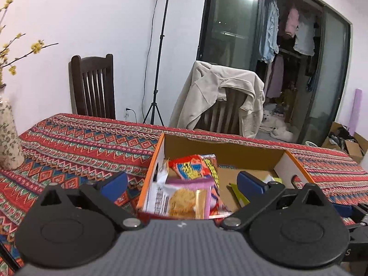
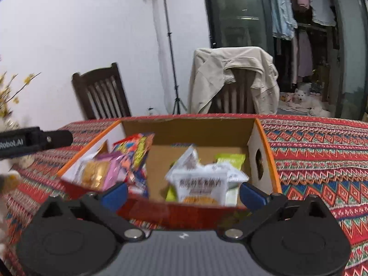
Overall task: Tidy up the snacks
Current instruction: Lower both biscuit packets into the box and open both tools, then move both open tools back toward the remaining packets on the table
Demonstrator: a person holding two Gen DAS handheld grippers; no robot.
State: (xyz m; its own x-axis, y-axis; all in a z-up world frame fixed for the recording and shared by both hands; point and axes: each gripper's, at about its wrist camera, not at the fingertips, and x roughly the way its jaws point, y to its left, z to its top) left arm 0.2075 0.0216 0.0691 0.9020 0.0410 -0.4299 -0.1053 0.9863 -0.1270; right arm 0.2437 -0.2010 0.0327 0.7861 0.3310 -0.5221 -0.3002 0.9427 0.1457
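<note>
An open cardboard box [image 1: 232,154] with orange edges stands on the patterned tablecloth. Its left side holds a pink-and-gold snack packet [image 1: 184,197] and a red-and-yellow packet [image 1: 195,165] behind it. In the right wrist view the same box [image 2: 253,142] also holds white packets [image 2: 200,184] and a green packet [image 2: 230,159] on its right side. My left gripper [image 1: 181,184] hangs open over the box's near left corner, nothing between its blue pads. My right gripper [image 2: 182,194] is open above the box's near wall, also empty. The left gripper's body [image 2: 34,140] shows at the left edge.
A floral vase with yellow blossoms [image 1: 9,135] stands on the table [image 1: 80,138] at the far left. Two wooden chairs [image 1: 94,87] sit behind the table, one draped with a beige jacket [image 1: 218,96]. A light stand [image 1: 158,57] and a glass door are beyond.
</note>
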